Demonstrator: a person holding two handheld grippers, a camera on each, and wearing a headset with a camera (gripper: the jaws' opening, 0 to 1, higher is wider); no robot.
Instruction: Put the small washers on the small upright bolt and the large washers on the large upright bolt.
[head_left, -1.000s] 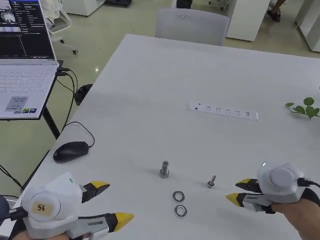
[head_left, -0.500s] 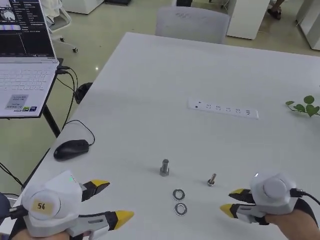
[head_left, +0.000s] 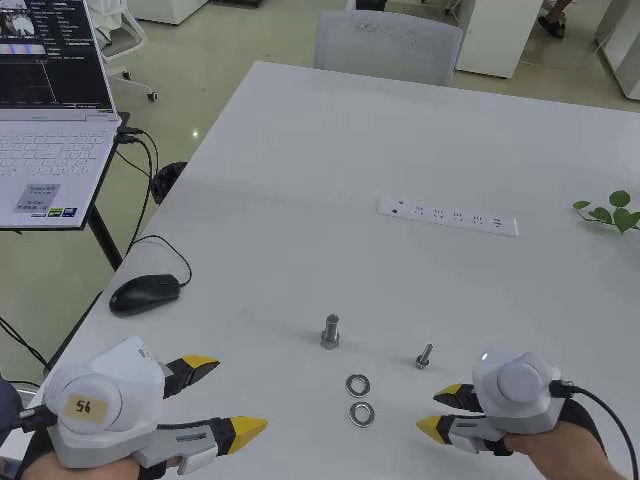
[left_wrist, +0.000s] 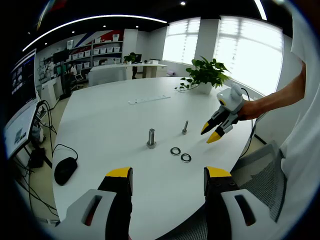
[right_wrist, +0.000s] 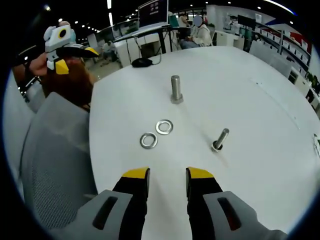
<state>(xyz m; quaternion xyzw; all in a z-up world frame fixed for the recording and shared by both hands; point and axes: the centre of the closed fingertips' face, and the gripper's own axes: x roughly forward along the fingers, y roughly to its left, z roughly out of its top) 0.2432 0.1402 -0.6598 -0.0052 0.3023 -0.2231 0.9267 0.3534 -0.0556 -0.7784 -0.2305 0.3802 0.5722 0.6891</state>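
Right tool (head_left: 437, 411) — jaws apart, near washers (head_left: 350, 386).

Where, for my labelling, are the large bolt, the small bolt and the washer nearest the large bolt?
large bolt (right_wrist: 175, 89): right gripper view, on its shank.
small bolt (right_wrist: 221, 137): right gripper view, on its shank.
washer nearest the large bolt (right_wrist: 158, 127): right gripper view, on its metal ring.

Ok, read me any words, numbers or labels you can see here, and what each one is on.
"56", handwritten, second digit unsure: on the yellow sticker on the left gripper.
Too small to read: the laptop screen text and the label below its keyboard.
Nothing legible on the power strip.
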